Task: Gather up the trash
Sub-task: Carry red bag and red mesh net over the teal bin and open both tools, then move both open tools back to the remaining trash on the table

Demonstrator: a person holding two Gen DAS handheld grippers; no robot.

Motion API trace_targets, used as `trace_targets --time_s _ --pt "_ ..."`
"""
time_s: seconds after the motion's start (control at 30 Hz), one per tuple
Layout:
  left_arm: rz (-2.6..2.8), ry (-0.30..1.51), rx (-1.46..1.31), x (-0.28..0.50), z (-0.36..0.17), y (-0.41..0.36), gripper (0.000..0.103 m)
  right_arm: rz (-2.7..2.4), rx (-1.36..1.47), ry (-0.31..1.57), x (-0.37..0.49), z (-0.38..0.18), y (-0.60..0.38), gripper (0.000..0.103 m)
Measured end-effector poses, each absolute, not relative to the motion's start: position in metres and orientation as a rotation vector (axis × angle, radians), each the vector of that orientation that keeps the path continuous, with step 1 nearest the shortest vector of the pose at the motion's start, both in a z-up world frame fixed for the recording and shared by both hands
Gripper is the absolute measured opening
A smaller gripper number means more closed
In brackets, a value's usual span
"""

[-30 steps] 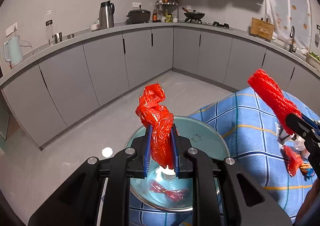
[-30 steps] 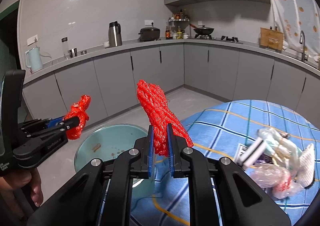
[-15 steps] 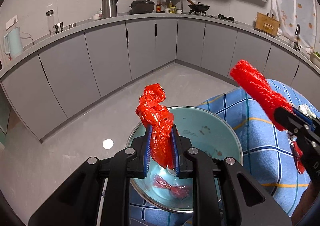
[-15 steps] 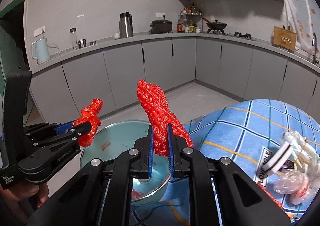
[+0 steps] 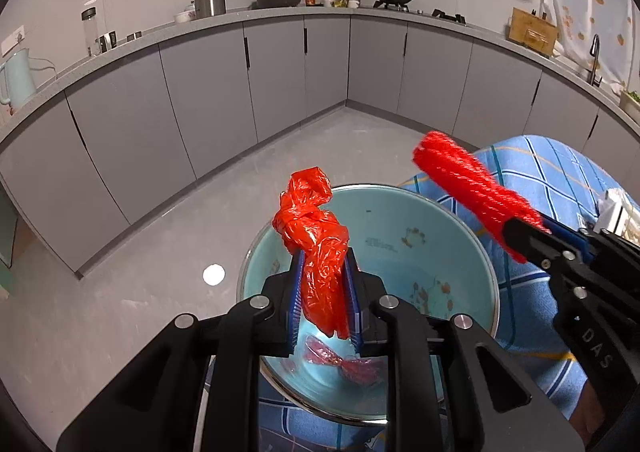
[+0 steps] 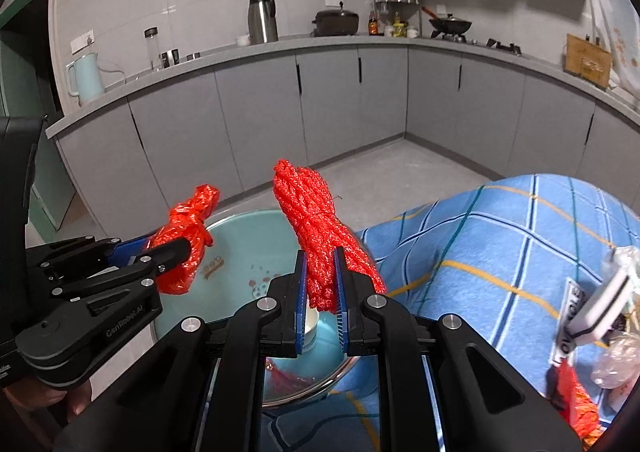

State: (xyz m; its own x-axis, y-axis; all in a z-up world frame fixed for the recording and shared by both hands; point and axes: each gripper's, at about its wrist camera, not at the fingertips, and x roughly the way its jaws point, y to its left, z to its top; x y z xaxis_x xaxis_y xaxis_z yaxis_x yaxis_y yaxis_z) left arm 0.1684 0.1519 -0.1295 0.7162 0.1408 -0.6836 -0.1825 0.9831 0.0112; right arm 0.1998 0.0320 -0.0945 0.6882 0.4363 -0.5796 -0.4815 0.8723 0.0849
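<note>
**Two red scraps held over the bowl**

Item one: crumpled red plastic bag [image 5: 316,236], glossy, knotted and twisted, standing up from my left gripper [image 5: 323,292]. The blue pads are clamped on its lower half.

Item two: bundle of red mesh netting [image 6: 320,244], coarse-textured, rolled into a thick roll. My right gripper [image 6: 321,288] is closed tight on its lower part; the top leans away from the pads.

Receptacle: pale teal bowl [image 5: 460,252] with a metal rim and small printed motifs inside, sitting at the edge of a table under a blue checked cloth [image 6: 500,252]. Both scraps hang above it. In its bottom lie a red wrapper [image 5: 344,362] and a small white cup [image 6: 311,326].

Remaining on the cloth, to the right: a heap of clear plastic bags [image 6: 616,356], a black-and-white pack [image 6: 600,308] and another red scrap [image 6: 576,400].

Surroundings: grey cabinets, steel thermos [image 6: 262,17], pale blue kettle [image 6: 86,75], black pot, wok on the hob.

Writing: "CenRobot.AI" on the left gripper's side; "DAS" on the right's; "OLE" on the pack, rest hidden.
</note>
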Motion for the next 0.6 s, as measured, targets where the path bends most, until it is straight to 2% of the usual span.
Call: trace_targets --time_s 0.1,0.17,0.23,0.37,0.43,0.6 --pt "0.181 0.766 -0.057 0.172 -0.133 0.153 0.026 0.532 -0.070 0.642 0.203 -0.100 0.033 0.017" --pt "0.193 0.764 -0.051 0.172 -0.134 0.153 0.035 0.534 -0.066 0.640 0.203 -0.102 0.033 0.030" --pt "0.210 0.757 -0.050 0.171 -0.133 0.155 0.056 0.538 -0.058 0.648 0.204 -0.104 0.032 0.036" --pt "0.236 0.746 -0.050 0.167 -0.131 0.158 0.060 0.521 -0.046 0.645 0.203 -0.103 0.026 0.041" --pt "0.248 0.742 -0.059 0.165 -0.130 0.160 0.068 0.514 -0.038 0.642 0.201 -0.102 0.020 0.042" --pt "0.249 0.734 -0.057 0.161 -0.125 0.158 0.076 0.500 -0.035 0.638 0.193 -0.098 0.011 0.047"
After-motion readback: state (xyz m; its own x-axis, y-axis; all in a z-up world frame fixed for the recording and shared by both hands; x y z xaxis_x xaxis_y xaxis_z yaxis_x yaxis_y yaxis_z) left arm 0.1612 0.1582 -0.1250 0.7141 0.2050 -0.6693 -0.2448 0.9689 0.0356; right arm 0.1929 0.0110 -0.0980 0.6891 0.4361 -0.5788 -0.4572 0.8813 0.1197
